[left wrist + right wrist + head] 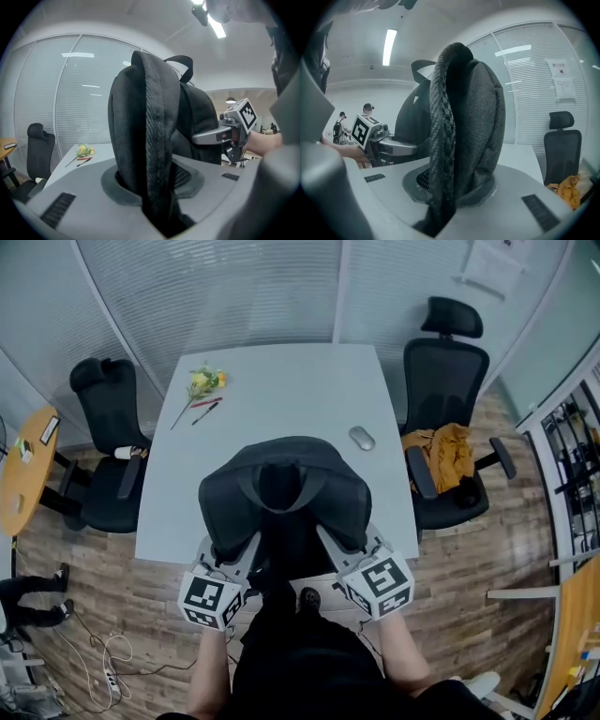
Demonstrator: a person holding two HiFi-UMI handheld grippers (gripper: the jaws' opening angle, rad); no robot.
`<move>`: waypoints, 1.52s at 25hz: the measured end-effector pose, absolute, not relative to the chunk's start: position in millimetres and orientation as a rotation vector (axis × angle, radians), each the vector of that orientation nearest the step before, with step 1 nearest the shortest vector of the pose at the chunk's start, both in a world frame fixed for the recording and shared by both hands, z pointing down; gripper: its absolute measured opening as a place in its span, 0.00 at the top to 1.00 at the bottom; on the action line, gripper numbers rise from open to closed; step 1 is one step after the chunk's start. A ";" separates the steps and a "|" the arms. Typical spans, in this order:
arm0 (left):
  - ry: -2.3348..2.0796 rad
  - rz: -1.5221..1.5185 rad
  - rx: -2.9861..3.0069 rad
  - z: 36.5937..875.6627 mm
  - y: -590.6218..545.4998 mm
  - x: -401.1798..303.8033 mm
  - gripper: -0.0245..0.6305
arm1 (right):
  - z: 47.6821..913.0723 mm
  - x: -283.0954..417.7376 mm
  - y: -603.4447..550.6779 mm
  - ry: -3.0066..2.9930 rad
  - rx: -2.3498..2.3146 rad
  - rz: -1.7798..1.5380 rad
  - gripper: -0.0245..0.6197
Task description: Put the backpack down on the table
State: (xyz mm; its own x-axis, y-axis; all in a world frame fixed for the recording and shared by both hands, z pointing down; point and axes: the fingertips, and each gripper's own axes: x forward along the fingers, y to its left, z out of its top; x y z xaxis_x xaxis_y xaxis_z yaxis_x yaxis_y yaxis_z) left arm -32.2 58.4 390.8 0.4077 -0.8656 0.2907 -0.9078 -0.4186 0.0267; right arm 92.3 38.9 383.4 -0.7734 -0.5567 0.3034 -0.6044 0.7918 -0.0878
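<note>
A dark grey backpack (284, 498) stands upright over the near half of the white table (281, 381), held from both sides. My left gripper (246, 556) is shut on a padded strap (157, 140) at the pack's left side. My right gripper (334, 547) is shut on the mesh strap (440, 140) at its right side. Each gripper view shows the other gripper beyond the pack: the right gripper (213, 136) and the left gripper (396, 147). The pack hides its own bottom, so I cannot tell whether it touches the table.
On the far left of the table lie a small bunch of yellow flowers (202, 382) and pens (206, 409), with a grey mouse (362, 438) at the right. Black office chairs (111, 442) (445, 381) flank the table; the right one holds an orange cloth (448, 454).
</note>
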 end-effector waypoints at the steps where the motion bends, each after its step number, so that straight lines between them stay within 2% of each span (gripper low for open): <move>1: -1.574 0.344 2.485 390.5 52.5 -34.0 0.77 | 382.7 90.6 33.6 -2.716 0.907 0.263 0.86; 24: -1.331 0.395 2.525 415.4 -95.6 -107.2 0.77 | 405.9 19.4 -94.2 -2.589 1.062 0.410 0.86; 38: -1.177 0.396 2.535 442.1 -138.1 -117.9 0.76 | 430.0 8.9 -135.9 -2.517 1.104 0.427 0.85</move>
State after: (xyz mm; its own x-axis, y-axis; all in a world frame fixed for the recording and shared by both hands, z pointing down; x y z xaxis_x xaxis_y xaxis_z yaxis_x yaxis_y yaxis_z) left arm -117.9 -138.1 442.1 0.6225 -0.6863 0.3762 -0.7741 -0.6106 0.1669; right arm 8.9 -135.9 430.0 -0.6308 -0.6410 0.4373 -0.7493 0.6495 -0.1289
